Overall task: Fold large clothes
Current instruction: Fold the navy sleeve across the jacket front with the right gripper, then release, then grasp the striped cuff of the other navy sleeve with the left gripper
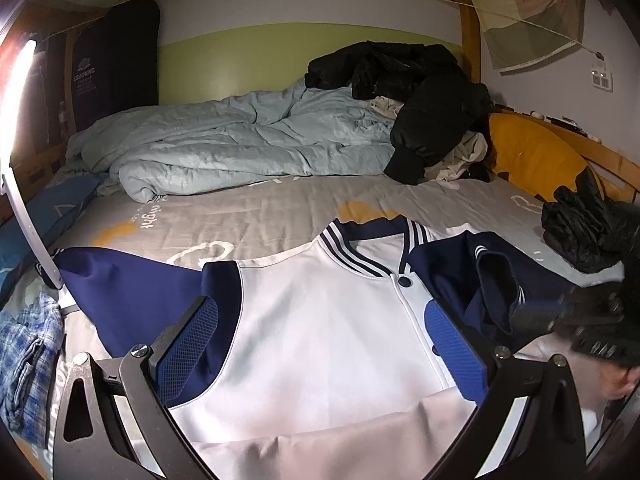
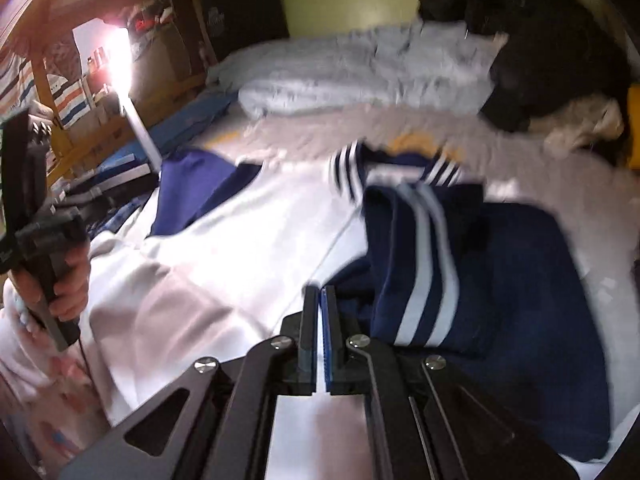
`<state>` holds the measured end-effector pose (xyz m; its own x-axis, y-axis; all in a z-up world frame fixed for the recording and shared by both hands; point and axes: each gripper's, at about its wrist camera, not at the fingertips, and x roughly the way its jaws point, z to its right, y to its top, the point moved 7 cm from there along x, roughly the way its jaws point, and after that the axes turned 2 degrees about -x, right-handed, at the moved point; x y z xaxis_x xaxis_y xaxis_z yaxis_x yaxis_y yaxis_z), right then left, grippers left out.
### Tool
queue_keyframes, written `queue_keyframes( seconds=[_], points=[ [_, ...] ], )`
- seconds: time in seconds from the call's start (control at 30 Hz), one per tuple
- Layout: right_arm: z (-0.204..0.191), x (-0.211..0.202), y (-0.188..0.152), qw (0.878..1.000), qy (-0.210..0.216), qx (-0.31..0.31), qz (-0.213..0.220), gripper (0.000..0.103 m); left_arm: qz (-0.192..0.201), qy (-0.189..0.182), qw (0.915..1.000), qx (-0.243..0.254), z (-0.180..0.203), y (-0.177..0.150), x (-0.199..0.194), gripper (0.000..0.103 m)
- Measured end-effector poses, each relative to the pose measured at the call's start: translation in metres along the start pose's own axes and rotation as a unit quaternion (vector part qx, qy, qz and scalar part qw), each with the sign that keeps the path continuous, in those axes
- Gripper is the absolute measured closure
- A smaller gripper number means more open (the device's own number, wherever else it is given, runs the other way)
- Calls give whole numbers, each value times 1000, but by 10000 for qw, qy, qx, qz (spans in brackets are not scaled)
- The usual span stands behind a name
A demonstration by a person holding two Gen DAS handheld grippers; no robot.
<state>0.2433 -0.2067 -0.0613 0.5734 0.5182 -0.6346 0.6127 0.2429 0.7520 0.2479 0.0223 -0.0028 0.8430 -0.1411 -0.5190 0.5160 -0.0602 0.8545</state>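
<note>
A plaid shirt (image 1: 28, 364) lies bunched at the far left edge of the bed (image 1: 280, 208). Beside it the jacket (image 1: 320, 320) is spread front-up across the near part of the bed, its collar toward the heaped quilt (image 1: 240, 148) and its hem toward the person, so its long axis runs away from both grippers. The left gripper (image 1: 320, 344) hovers over the white chest panel with its jaws spread wide and nothing between them; the navy left sleeve (image 1: 132, 300) still lies stretched out to the side, just beyond the left jaw. Further right, the right sleeve (image 2: 460, 272) is already folded in over the body. The right gripper (image 2: 320, 296) sits just above it, jaws clenched and seemingly empty. The left hand looks nearer the unfolded sleeve.
</note>
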Motion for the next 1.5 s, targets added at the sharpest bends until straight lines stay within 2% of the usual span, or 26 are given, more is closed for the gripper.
queue_keyframes(
  seconds=[0.07, 0.1, 0.13, 0.17, 0.2, 0.33, 0.4, 0.43, 0.47, 0.5, 0.53, 0.6, 0.73, 0.83, 0.9, 1.0, 1.1, 1.17, 1.2, 1.23, 1.3, 1.37, 1.4, 1.5],
  points=[
    [9, -14, 9, 9989, -270, 191, 334, 72, 4, 8, 10000, 51, 2, -1, 0, 0],
    [16, -21, 13, 9967, -580, 270, 502, 50, -1, 8, 10000, 67, 3, -2, 1, 0],
    [23, -26, 14, 9936, -890, 302, 624, 45, -10, 3, 10000, 81, 4, -2, 2, 0],
    [32, -27, 14, 9910, -1134, 327, 629, 45, -18, 1, 10000, 93, 5, -3, 2, 0],
    [37, -24, 12, 9910, -1164, 386, 536, 45, -25, -2, 9999, 98, 6, -3, 3, 0],
    [53, 2, -3, 9937, -767, 819, 29, 45, -65, -35, 9999, 125, 11, -6, 6, 0],
    [51, 17, -7, 9950, -558, 797, -213, 45, -65, -64, 9998, 161, 13, -7, 5, 0],
    [49, 23, -10, 9950, -590, 754, -284, 45, -59, -78, 9998, 182, 14, -7, 5, 0],
    [47, 28, -12, 9949, -686, 672, -321, 45, -52, -86, 9998, 199, 15, -7, 4, 0],
    [44, 28, -14, 9947, -774, 605, -308, 57, -42, -93, 9997, 215, 17, -8, 4, 0],
    [41, 29, -14, 9944, -858, 552, -279, 80, -39, -102, 9997, 220, 18, -7, 4, 0],
    [37, 27, -13, 9950, -742, 629, -203, 96, -47, -133, 9997, 216, 20, -8, 4, 1],
    [24, 14, -4, 9965, -670, 484, 159, 99, -40, -152, 9997, 176, 20, -9, 4, 4],
    [9, 6, 0, 9982, -241, 486, 270, 99, -108, -276, 9995, -45, 17, -8, 5, 5],
    [0, 8, -2, 9989, -104, 426, 163, 99, -157, -342, 9990, -223, 13, -8, 7, 5],
    [-4, 18, -9, 9994, -150, 318, -66, 98, -260, -446, 9977, -434, 9, -10, 10, 6],
    [-3, 25, -17, 9985, 21, 437, -328, 97, -269, -390, 9978, -455, 8, -12, 11, 8],
    [-2, 22, -16, 9985, -80, 463, -276, 90, -207, -318, 9987, -343, 9, -13, 10, 8],
    [-2, 17, -14, 9988, -151, 427, -192, 78, -190, -299, 9989, -313, 10, -13, 10, 8],
    [-1, 13, -11, 9989, -231, 398, -99, 62, -187, -304, 9989, -290, 11, -13, 10, 8],
    [2, -2, -3, 9983, -380, 407, 194, 49, -193, -369, 9987, -280, 15, -14, 11, 8],
    [8, -16, 5, 9967, -479, 505, 406, 41, -197, -444, 9985, -271, 19, -15, 11, 8],
    [14, -23, 8, 9952, -582, 603, 508, 31, -212, -488, 9982, -262, 21, -16, 12, 8],
    [39, -43, 16, 9878, -913, 991, 785, 28, -295, -646, 9968, -370, 29, -21, 19, 8]
  ],
)
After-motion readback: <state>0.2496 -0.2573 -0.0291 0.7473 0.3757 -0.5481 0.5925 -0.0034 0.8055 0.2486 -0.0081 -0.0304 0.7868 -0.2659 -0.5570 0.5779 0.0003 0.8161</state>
